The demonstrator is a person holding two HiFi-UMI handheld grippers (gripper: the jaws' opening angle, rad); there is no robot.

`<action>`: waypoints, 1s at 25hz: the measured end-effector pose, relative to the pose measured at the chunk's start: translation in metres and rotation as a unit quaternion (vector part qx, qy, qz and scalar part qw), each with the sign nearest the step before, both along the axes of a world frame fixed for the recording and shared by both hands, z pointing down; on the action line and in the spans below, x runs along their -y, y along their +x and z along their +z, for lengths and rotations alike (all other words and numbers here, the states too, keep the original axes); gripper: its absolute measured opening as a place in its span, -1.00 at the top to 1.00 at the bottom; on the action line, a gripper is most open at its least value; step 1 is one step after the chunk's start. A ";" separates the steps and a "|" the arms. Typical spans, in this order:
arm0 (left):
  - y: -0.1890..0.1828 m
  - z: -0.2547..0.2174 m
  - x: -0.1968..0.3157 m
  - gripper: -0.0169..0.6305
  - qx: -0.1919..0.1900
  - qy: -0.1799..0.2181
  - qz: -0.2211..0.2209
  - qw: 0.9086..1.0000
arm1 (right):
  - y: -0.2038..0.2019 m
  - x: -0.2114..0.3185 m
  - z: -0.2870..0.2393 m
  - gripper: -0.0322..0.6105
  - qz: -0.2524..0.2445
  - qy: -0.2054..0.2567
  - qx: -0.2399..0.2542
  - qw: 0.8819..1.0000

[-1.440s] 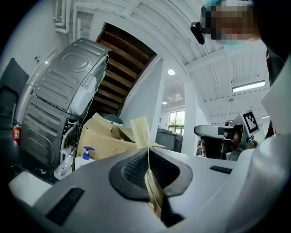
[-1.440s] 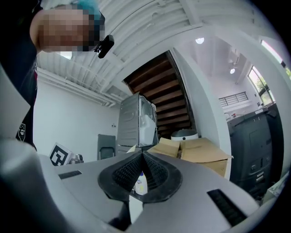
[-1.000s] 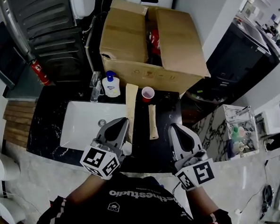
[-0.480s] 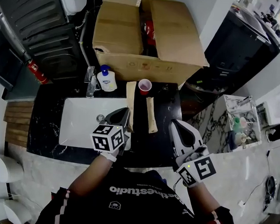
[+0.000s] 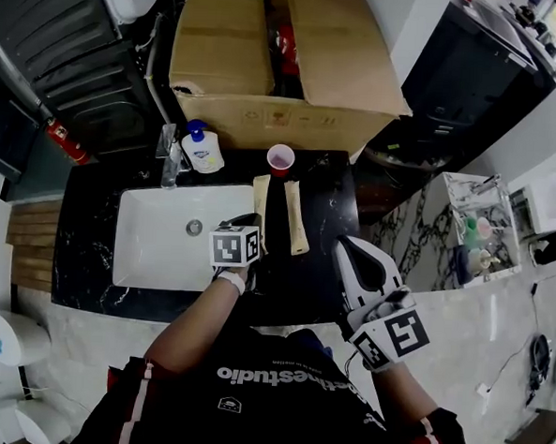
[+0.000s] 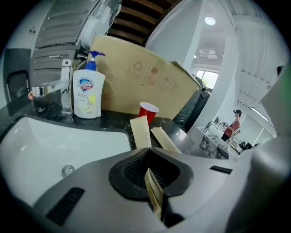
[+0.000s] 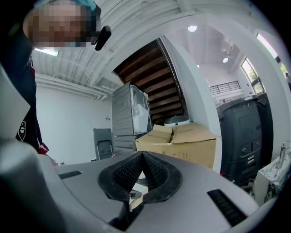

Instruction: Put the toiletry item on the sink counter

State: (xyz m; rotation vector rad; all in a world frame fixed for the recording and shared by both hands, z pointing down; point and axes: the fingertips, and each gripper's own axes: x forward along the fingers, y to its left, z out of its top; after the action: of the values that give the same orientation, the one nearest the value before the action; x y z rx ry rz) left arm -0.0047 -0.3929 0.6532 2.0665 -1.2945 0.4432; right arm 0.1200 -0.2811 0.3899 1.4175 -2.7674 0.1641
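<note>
Packet (image 6: 154, 193) pinched in my shut left tongs (image 6: 148, 157); two other packets (image 6: 141, 132) and cup (image 6: 148, 110) ahead, right of sink (image 6: 45, 141); packet lies lengthwise along jaws, edge-up. My right tongs (image 7: 142, 154) closed, empty.

Soap bottle (image 6: 88, 93) label — "99.9%"

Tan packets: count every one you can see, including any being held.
3. The left packet and right packet lie on the black counter beside the sink; the third packet is clamped in the left gripper. The cardboard box may hide more.
</note>
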 end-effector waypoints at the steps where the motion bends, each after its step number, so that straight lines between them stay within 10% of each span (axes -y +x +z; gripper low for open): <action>1: 0.001 0.006 0.000 0.89 0.006 -0.008 -0.001 1.000 | 0.002 0.000 0.000 0.79 0.002 -0.001 0.001 1.000; 25: 0.009 0.026 0.008 0.88 0.018 -0.020 -0.001 1.000 | 0.006 0.003 0.006 0.79 0.012 -0.010 0.007 1.000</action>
State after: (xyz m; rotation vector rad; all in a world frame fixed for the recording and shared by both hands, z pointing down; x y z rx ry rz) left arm 0.0042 -0.4007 0.6792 2.0319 -1.2975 0.5037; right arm 0.1261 -0.2844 0.3962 1.4510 -2.7527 0.2013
